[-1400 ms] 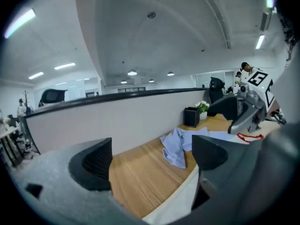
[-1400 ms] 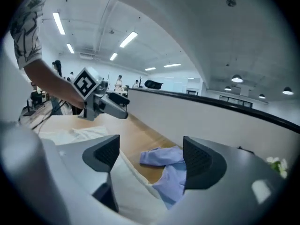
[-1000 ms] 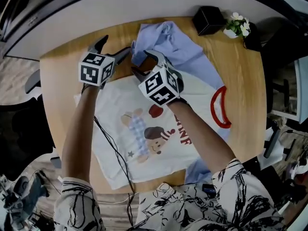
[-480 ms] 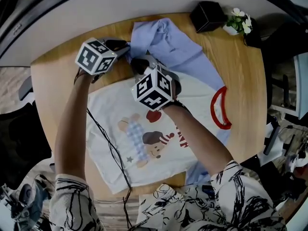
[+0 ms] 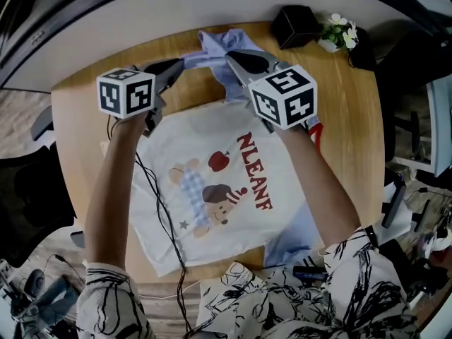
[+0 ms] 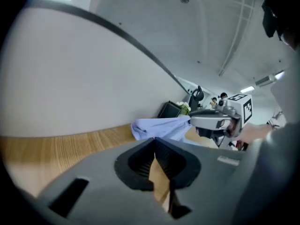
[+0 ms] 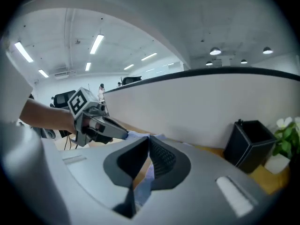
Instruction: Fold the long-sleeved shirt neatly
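Both grippers had lifted and spread apart compared to a second before. Both sets of jaws had just been closing, with blue cloth between them. Over on the left, the left gripper (image 5: pixel 176 65) was clenched on one end of the shirt's blue sleeve (image 5: pixel 212 44), up by the far edge of the table (image 5: pixel 81 126). The sleeve ran stretched across to the right gripper (image 5: pixel 233 58), which was clamped on it too, with cloth showing between its jaws in its own view. The right hand had swung off the print, so the red lettering (image 5: pixel 254 171) was uncovered. The long-sleeved shirt (image 5: pixel 205 140) lay flat mid-table, reaching the near edge. At the far right corner sat a black box (image 5: pixel 293 25) and a little potted plant (image 5: pixel 334 35).
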A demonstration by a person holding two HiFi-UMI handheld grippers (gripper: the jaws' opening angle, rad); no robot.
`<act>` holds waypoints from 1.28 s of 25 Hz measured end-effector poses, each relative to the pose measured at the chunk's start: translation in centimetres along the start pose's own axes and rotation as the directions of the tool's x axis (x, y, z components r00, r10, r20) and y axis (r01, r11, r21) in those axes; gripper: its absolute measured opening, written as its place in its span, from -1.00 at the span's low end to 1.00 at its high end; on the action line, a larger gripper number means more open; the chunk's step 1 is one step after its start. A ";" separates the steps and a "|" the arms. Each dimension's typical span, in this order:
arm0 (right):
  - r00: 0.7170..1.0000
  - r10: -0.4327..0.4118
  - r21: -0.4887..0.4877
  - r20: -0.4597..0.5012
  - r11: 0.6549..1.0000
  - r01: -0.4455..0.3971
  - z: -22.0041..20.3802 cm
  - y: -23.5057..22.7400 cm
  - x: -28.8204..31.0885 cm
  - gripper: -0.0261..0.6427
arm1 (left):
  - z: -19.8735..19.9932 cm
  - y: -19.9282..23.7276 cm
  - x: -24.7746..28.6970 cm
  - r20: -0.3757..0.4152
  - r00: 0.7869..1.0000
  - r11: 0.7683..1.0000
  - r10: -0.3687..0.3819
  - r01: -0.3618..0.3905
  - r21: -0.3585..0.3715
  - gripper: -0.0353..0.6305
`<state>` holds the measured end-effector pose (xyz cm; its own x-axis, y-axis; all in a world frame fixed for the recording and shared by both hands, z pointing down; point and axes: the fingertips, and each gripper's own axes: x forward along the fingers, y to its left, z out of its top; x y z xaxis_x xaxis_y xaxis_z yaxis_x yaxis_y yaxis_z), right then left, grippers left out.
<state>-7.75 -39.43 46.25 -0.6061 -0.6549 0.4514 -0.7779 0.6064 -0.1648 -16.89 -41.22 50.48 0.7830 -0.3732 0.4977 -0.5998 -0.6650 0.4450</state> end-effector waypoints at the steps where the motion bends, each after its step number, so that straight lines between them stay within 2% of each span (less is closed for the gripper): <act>1: 1.000 0.003 -0.002 0.011 1.000 -0.003 0.7 -0.7 -0.8 -0.85 | 0.7 -1.2 -0.4 0.037 0.999 1.000 0.005 -0.004 -0.018 -0.87; 7: 0.997 0.007 -0.033 0.077 0.999 -0.005 4.8 -2.8 -6.8 -0.85 | 4.2 -9.4 -2.4 0.217 0.976 0.996 0.031 -0.011 -0.091 -0.87; 11: 0.994 0.027 -0.115 0.104 0.993 -0.015 7.2 -2.7 -11.8 -0.85 | 5.3 -15.6 -3.6 0.333 0.942 0.972 0.041 0.038 -0.230 -0.87; 15: 0.992 0.082 -0.202 0.095 0.977 -0.061 7.9 -1.5 -16.5 -0.85 | 3.6 -21.9 -4.0 0.408 0.908 0.919 0.100 0.073 -0.388 -0.87; 19: 0.983 0.169 -0.314 0.064 0.939 -0.141 8.1 0.6 -20.3 -0.85 | 0.7 -27.6 -3.2 0.484 0.859 0.823 0.167 0.148 -0.548 -0.87; 20: 0.982 0.184 -0.337 0.052 0.929 -0.156 7.9 1.0 -21.1 -0.85 | -0.1 -28.9 -2.7 0.491 0.852 0.811 0.182 0.153 -0.565 -0.87; 21: 0.980 0.196 -0.353 0.038 0.920 -0.170 7.6 1.3 -21.8 -0.85 | -0.9 -30.1 -2.4 0.492 0.848 0.808 0.196 0.144 -0.571 -0.87; 22: 0.979 0.205 -0.365 0.024 0.913 -0.182 7.3 1.7 -22.5 -0.85 | -1.5 -31.1 -2.2 0.490 0.845 0.814 0.214 0.123 -0.568 -0.87; 24: 0.976 0.216 -0.386 0.007 0.901 -0.196 6.2 2.3 -23.8 -0.85 | -2.6 -32.4 -2.4 0.486 0.836 0.839 0.256 0.057 -0.541 -0.87; 26: 0.975 0.222 -0.406 0.003 0.891 -0.202 4.9 2.9 -25.0 -0.85 | -3.4 -33.5 -2.5 0.502 0.818 0.846 0.282 0.035 -0.533 -0.87; 27: 0.974 0.225 -0.413 0.003 0.888 -0.204 4.1 3.2 -25.6 -0.85 | -4.0 -34.1 -2.3 0.512 0.812 0.837 0.280 0.054 -0.544 -0.87; 29: 0.973 0.231 -0.414 -0.003 0.886 -0.211 2.4 3.6 -26.4 -0.85 | -5.7 -35.1 -1.3 0.509 0.815 0.808 0.279 0.087 -0.583 -0.87; 32: 0.969 0.247 -0.401 -0.015 0.886 -0.233 -0.3 4.3 -27.4 -0.85 | -8.5 -36.3 0.0 0.474 0.827 0.775 0.303 0.076 -0.628 -0.87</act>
<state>5.62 -18.73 33.45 -0.7772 -0.4777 0.4096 -0.4821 0.8704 0.1002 3.44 -11.60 40.64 0.5437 -0.8168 0.1929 -0.5085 -0.1377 0.8500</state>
